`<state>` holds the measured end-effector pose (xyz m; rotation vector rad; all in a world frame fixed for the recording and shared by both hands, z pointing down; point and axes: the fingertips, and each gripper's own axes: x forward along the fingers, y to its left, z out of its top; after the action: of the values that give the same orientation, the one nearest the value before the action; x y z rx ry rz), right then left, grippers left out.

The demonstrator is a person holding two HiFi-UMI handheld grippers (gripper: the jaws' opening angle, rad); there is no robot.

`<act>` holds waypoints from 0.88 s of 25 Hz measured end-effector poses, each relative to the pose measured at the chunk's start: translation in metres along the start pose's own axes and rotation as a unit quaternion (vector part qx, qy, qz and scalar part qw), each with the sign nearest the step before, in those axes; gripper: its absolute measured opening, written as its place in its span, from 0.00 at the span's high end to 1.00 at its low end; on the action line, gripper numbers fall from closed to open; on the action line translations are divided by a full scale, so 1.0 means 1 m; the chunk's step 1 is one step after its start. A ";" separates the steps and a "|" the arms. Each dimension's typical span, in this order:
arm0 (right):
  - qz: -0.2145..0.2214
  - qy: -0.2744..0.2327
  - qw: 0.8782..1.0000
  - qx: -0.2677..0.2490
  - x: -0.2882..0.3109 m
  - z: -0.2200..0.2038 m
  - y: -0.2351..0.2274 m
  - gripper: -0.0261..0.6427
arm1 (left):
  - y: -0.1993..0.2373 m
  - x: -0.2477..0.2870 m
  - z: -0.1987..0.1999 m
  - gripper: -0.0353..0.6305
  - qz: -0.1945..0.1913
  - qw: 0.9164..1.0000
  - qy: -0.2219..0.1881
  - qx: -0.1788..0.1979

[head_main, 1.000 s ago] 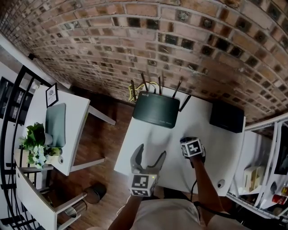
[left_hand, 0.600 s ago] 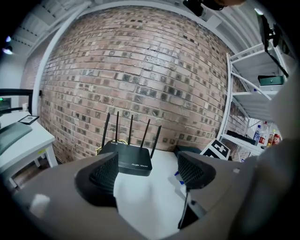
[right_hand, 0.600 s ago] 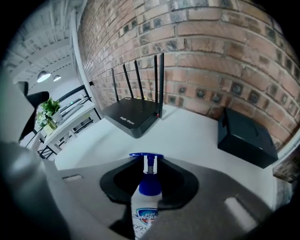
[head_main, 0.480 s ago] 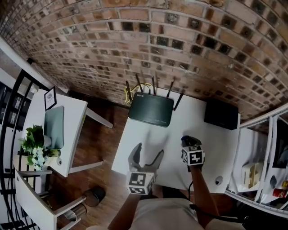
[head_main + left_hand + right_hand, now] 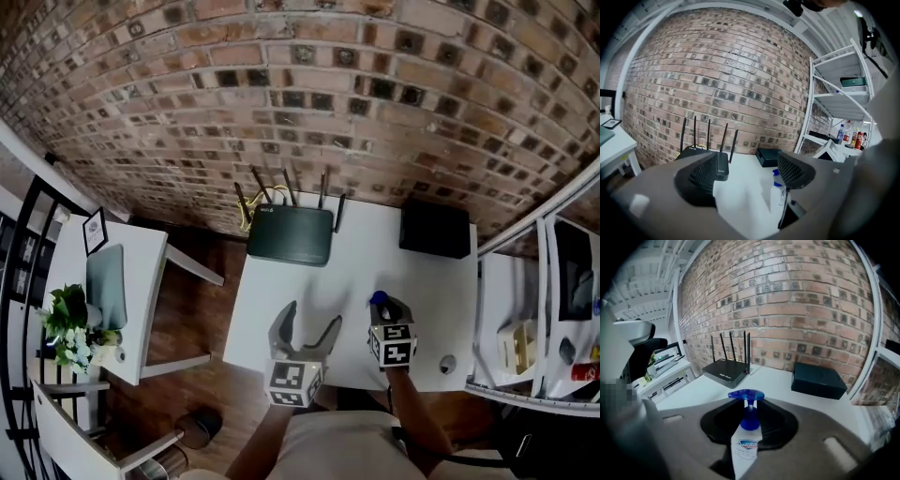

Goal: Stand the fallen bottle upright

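Right gripper [image 5: 749, 425] clamps bottle

Your jaws pinch the bottle [image 5: 746, 446] below its blue pump [image 5: 746, 394], nearly upright over the white table [image 5: 272, 281]. Left gripper [image 5: 750, 174] gapes empty. Mid-uprighting, probably. Next: seat the base flat, then release.

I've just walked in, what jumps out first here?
A white bottle with a blue pump top, clamped in the jaws of the right gripper over the white table. Behind it, a black antenna router sits against the brick wall; the left gripper stands open alongside.
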<state>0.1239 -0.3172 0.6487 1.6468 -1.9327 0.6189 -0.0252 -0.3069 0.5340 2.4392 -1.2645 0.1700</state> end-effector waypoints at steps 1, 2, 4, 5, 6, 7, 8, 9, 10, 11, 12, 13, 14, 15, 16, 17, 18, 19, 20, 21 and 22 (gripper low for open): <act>-0.002 -0.001 1.000 -0.003 -0.004 -0.004 0.000 0.86 | -0.004 0.000 0.001 0.33 -0.003 1.000 -0.001 0.002; -0.004 -0.001 1.000 -0.005 -0.008 -0.008 0.000 0.86 | -0.008 0.000 0.001 0.33 -0.006 1.000 -0.002 0.004; -0.008 0.000 1.000 -0.004 -0.015 -0.016 -0.001 0.86 | -0.014 0.000 0.000 0.33 -0.010 1.000 -0.003 0.008; -0.010 -0.003 1.000 0.000 -0.019 -0.019 -0.002 0.86 | -0.017 0.000 0.000 0.33 -0.012 1.000 -0.003 0.009; -0.012 -0.008 1.000 0.005 -0.022 -0.021 -0.003 0.86 | -0.019 -0.001 -0.001 0.33 -0.013 1.000 -0.002 0.009; -0.013 -0.016 1.000 0.011 -0.026 -0.023 -0.005 0.86 | -0.022 -0.001 -0.003 0.33 -0.014 1.000 -0.001 0.009; -0.014 -0.023 0.999 0.016 -0.030 -0.024 -0.007 0.86 | -0.024 -0.002 -0.004 0.33 -0.014 1.000 -0.001 0.009; -0.015 -0.030 0.999 0.021 -0.033 -0.025 -0.008 0.86 | -0.027 -0.003 -0.005 0.33 -0.015 1.000 0.000 0.008; -0.015 -0.037 0.999 0.026 -0.037 -0.026 -0.010 0.86 | -0.028 -0.004 -0.007 0.33 -0.015 1.000 0.001 0.008; -0.016 -0.043 0.998 0.032 -0.040 -0.027 -0.011 0.86 | -0.030 -0.005 -0.008 0.33 -0.014 1.000 0.001 0.008; -0.018 -0.048 0.998 0.036 -0.042 -0.028 -0.013 0.86 | -0.031 -0.006 -0.008 0.33 -0.013 1.000 0.002 0.007; -0.019 -0.053 0.998 0.040 -0.045 -0.029 -0.014 0.86 | -0.032 -0.007 -0.009 0.33 -0.012 1.000 0.002 0.007; -0.020 -0.057 0.997 0.041 -0.048 -0.031 -0.015 0.86 | -0.034 -0.008 -0.010 0.33 -0.011 1.000 0.003 0.007; -0.021 -0.059 0.997 0.040 -0.051 -0.032 -0.015 0.86 | -0.035 -0.010 -0.010 0.33 -0.011 1.000 0.003 0.007; -0.021 -0.061 0.997 0.037 -0.054 -0.034 -0.014 0.86 | -0.036 -0.011 -0.011 0.33 -0.010 1.000 0.003 0.007; -0.020 -0.062 0.997 0.032 -0.056 -0.036 -0.014 0.86 | -0.037 -0.012 -0.011 0.33 -0.008 1.000 0.003 0.007; -0.018 -0.064 0.997 0.026 -0.059 -0.038 -0.013 0.86 | -0.037 -0.013 -0.011 0.33 -0.007 1.000 0.003 0.007; -0.017 -0.067 0.997 0.022 -0.061 -0.040 -0.011 0.86 | -0.038 -0.014 -0.012 0.33 -0.005 1.000 0.003 0.007; -0.016 -0.071 0.997 0.018 -0.064 -0.043 -0.011 0.86 | -0.038 -0.015 -0.013 0.33 -0.003 1.000 0.002 0.006; -0.016 -0.075 0.997 0.016 -0.067 -0.045 -0.010 0.86 | -0.040 -0.016 -0.015 0.33 -0.001 1.000 0.003 0.005; -0.017 -0.080 0.997 0.015 -0.070 -0.047 -0.010 0.86 | -0.041 -0.017 -0.016 0.33 0.000 1.000 0.003 0.004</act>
<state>0.1468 -0.2360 0.6393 1.7929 -2.0123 0.5195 -0.0008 -0.2663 0.5324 2.4438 -1.2648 0.1826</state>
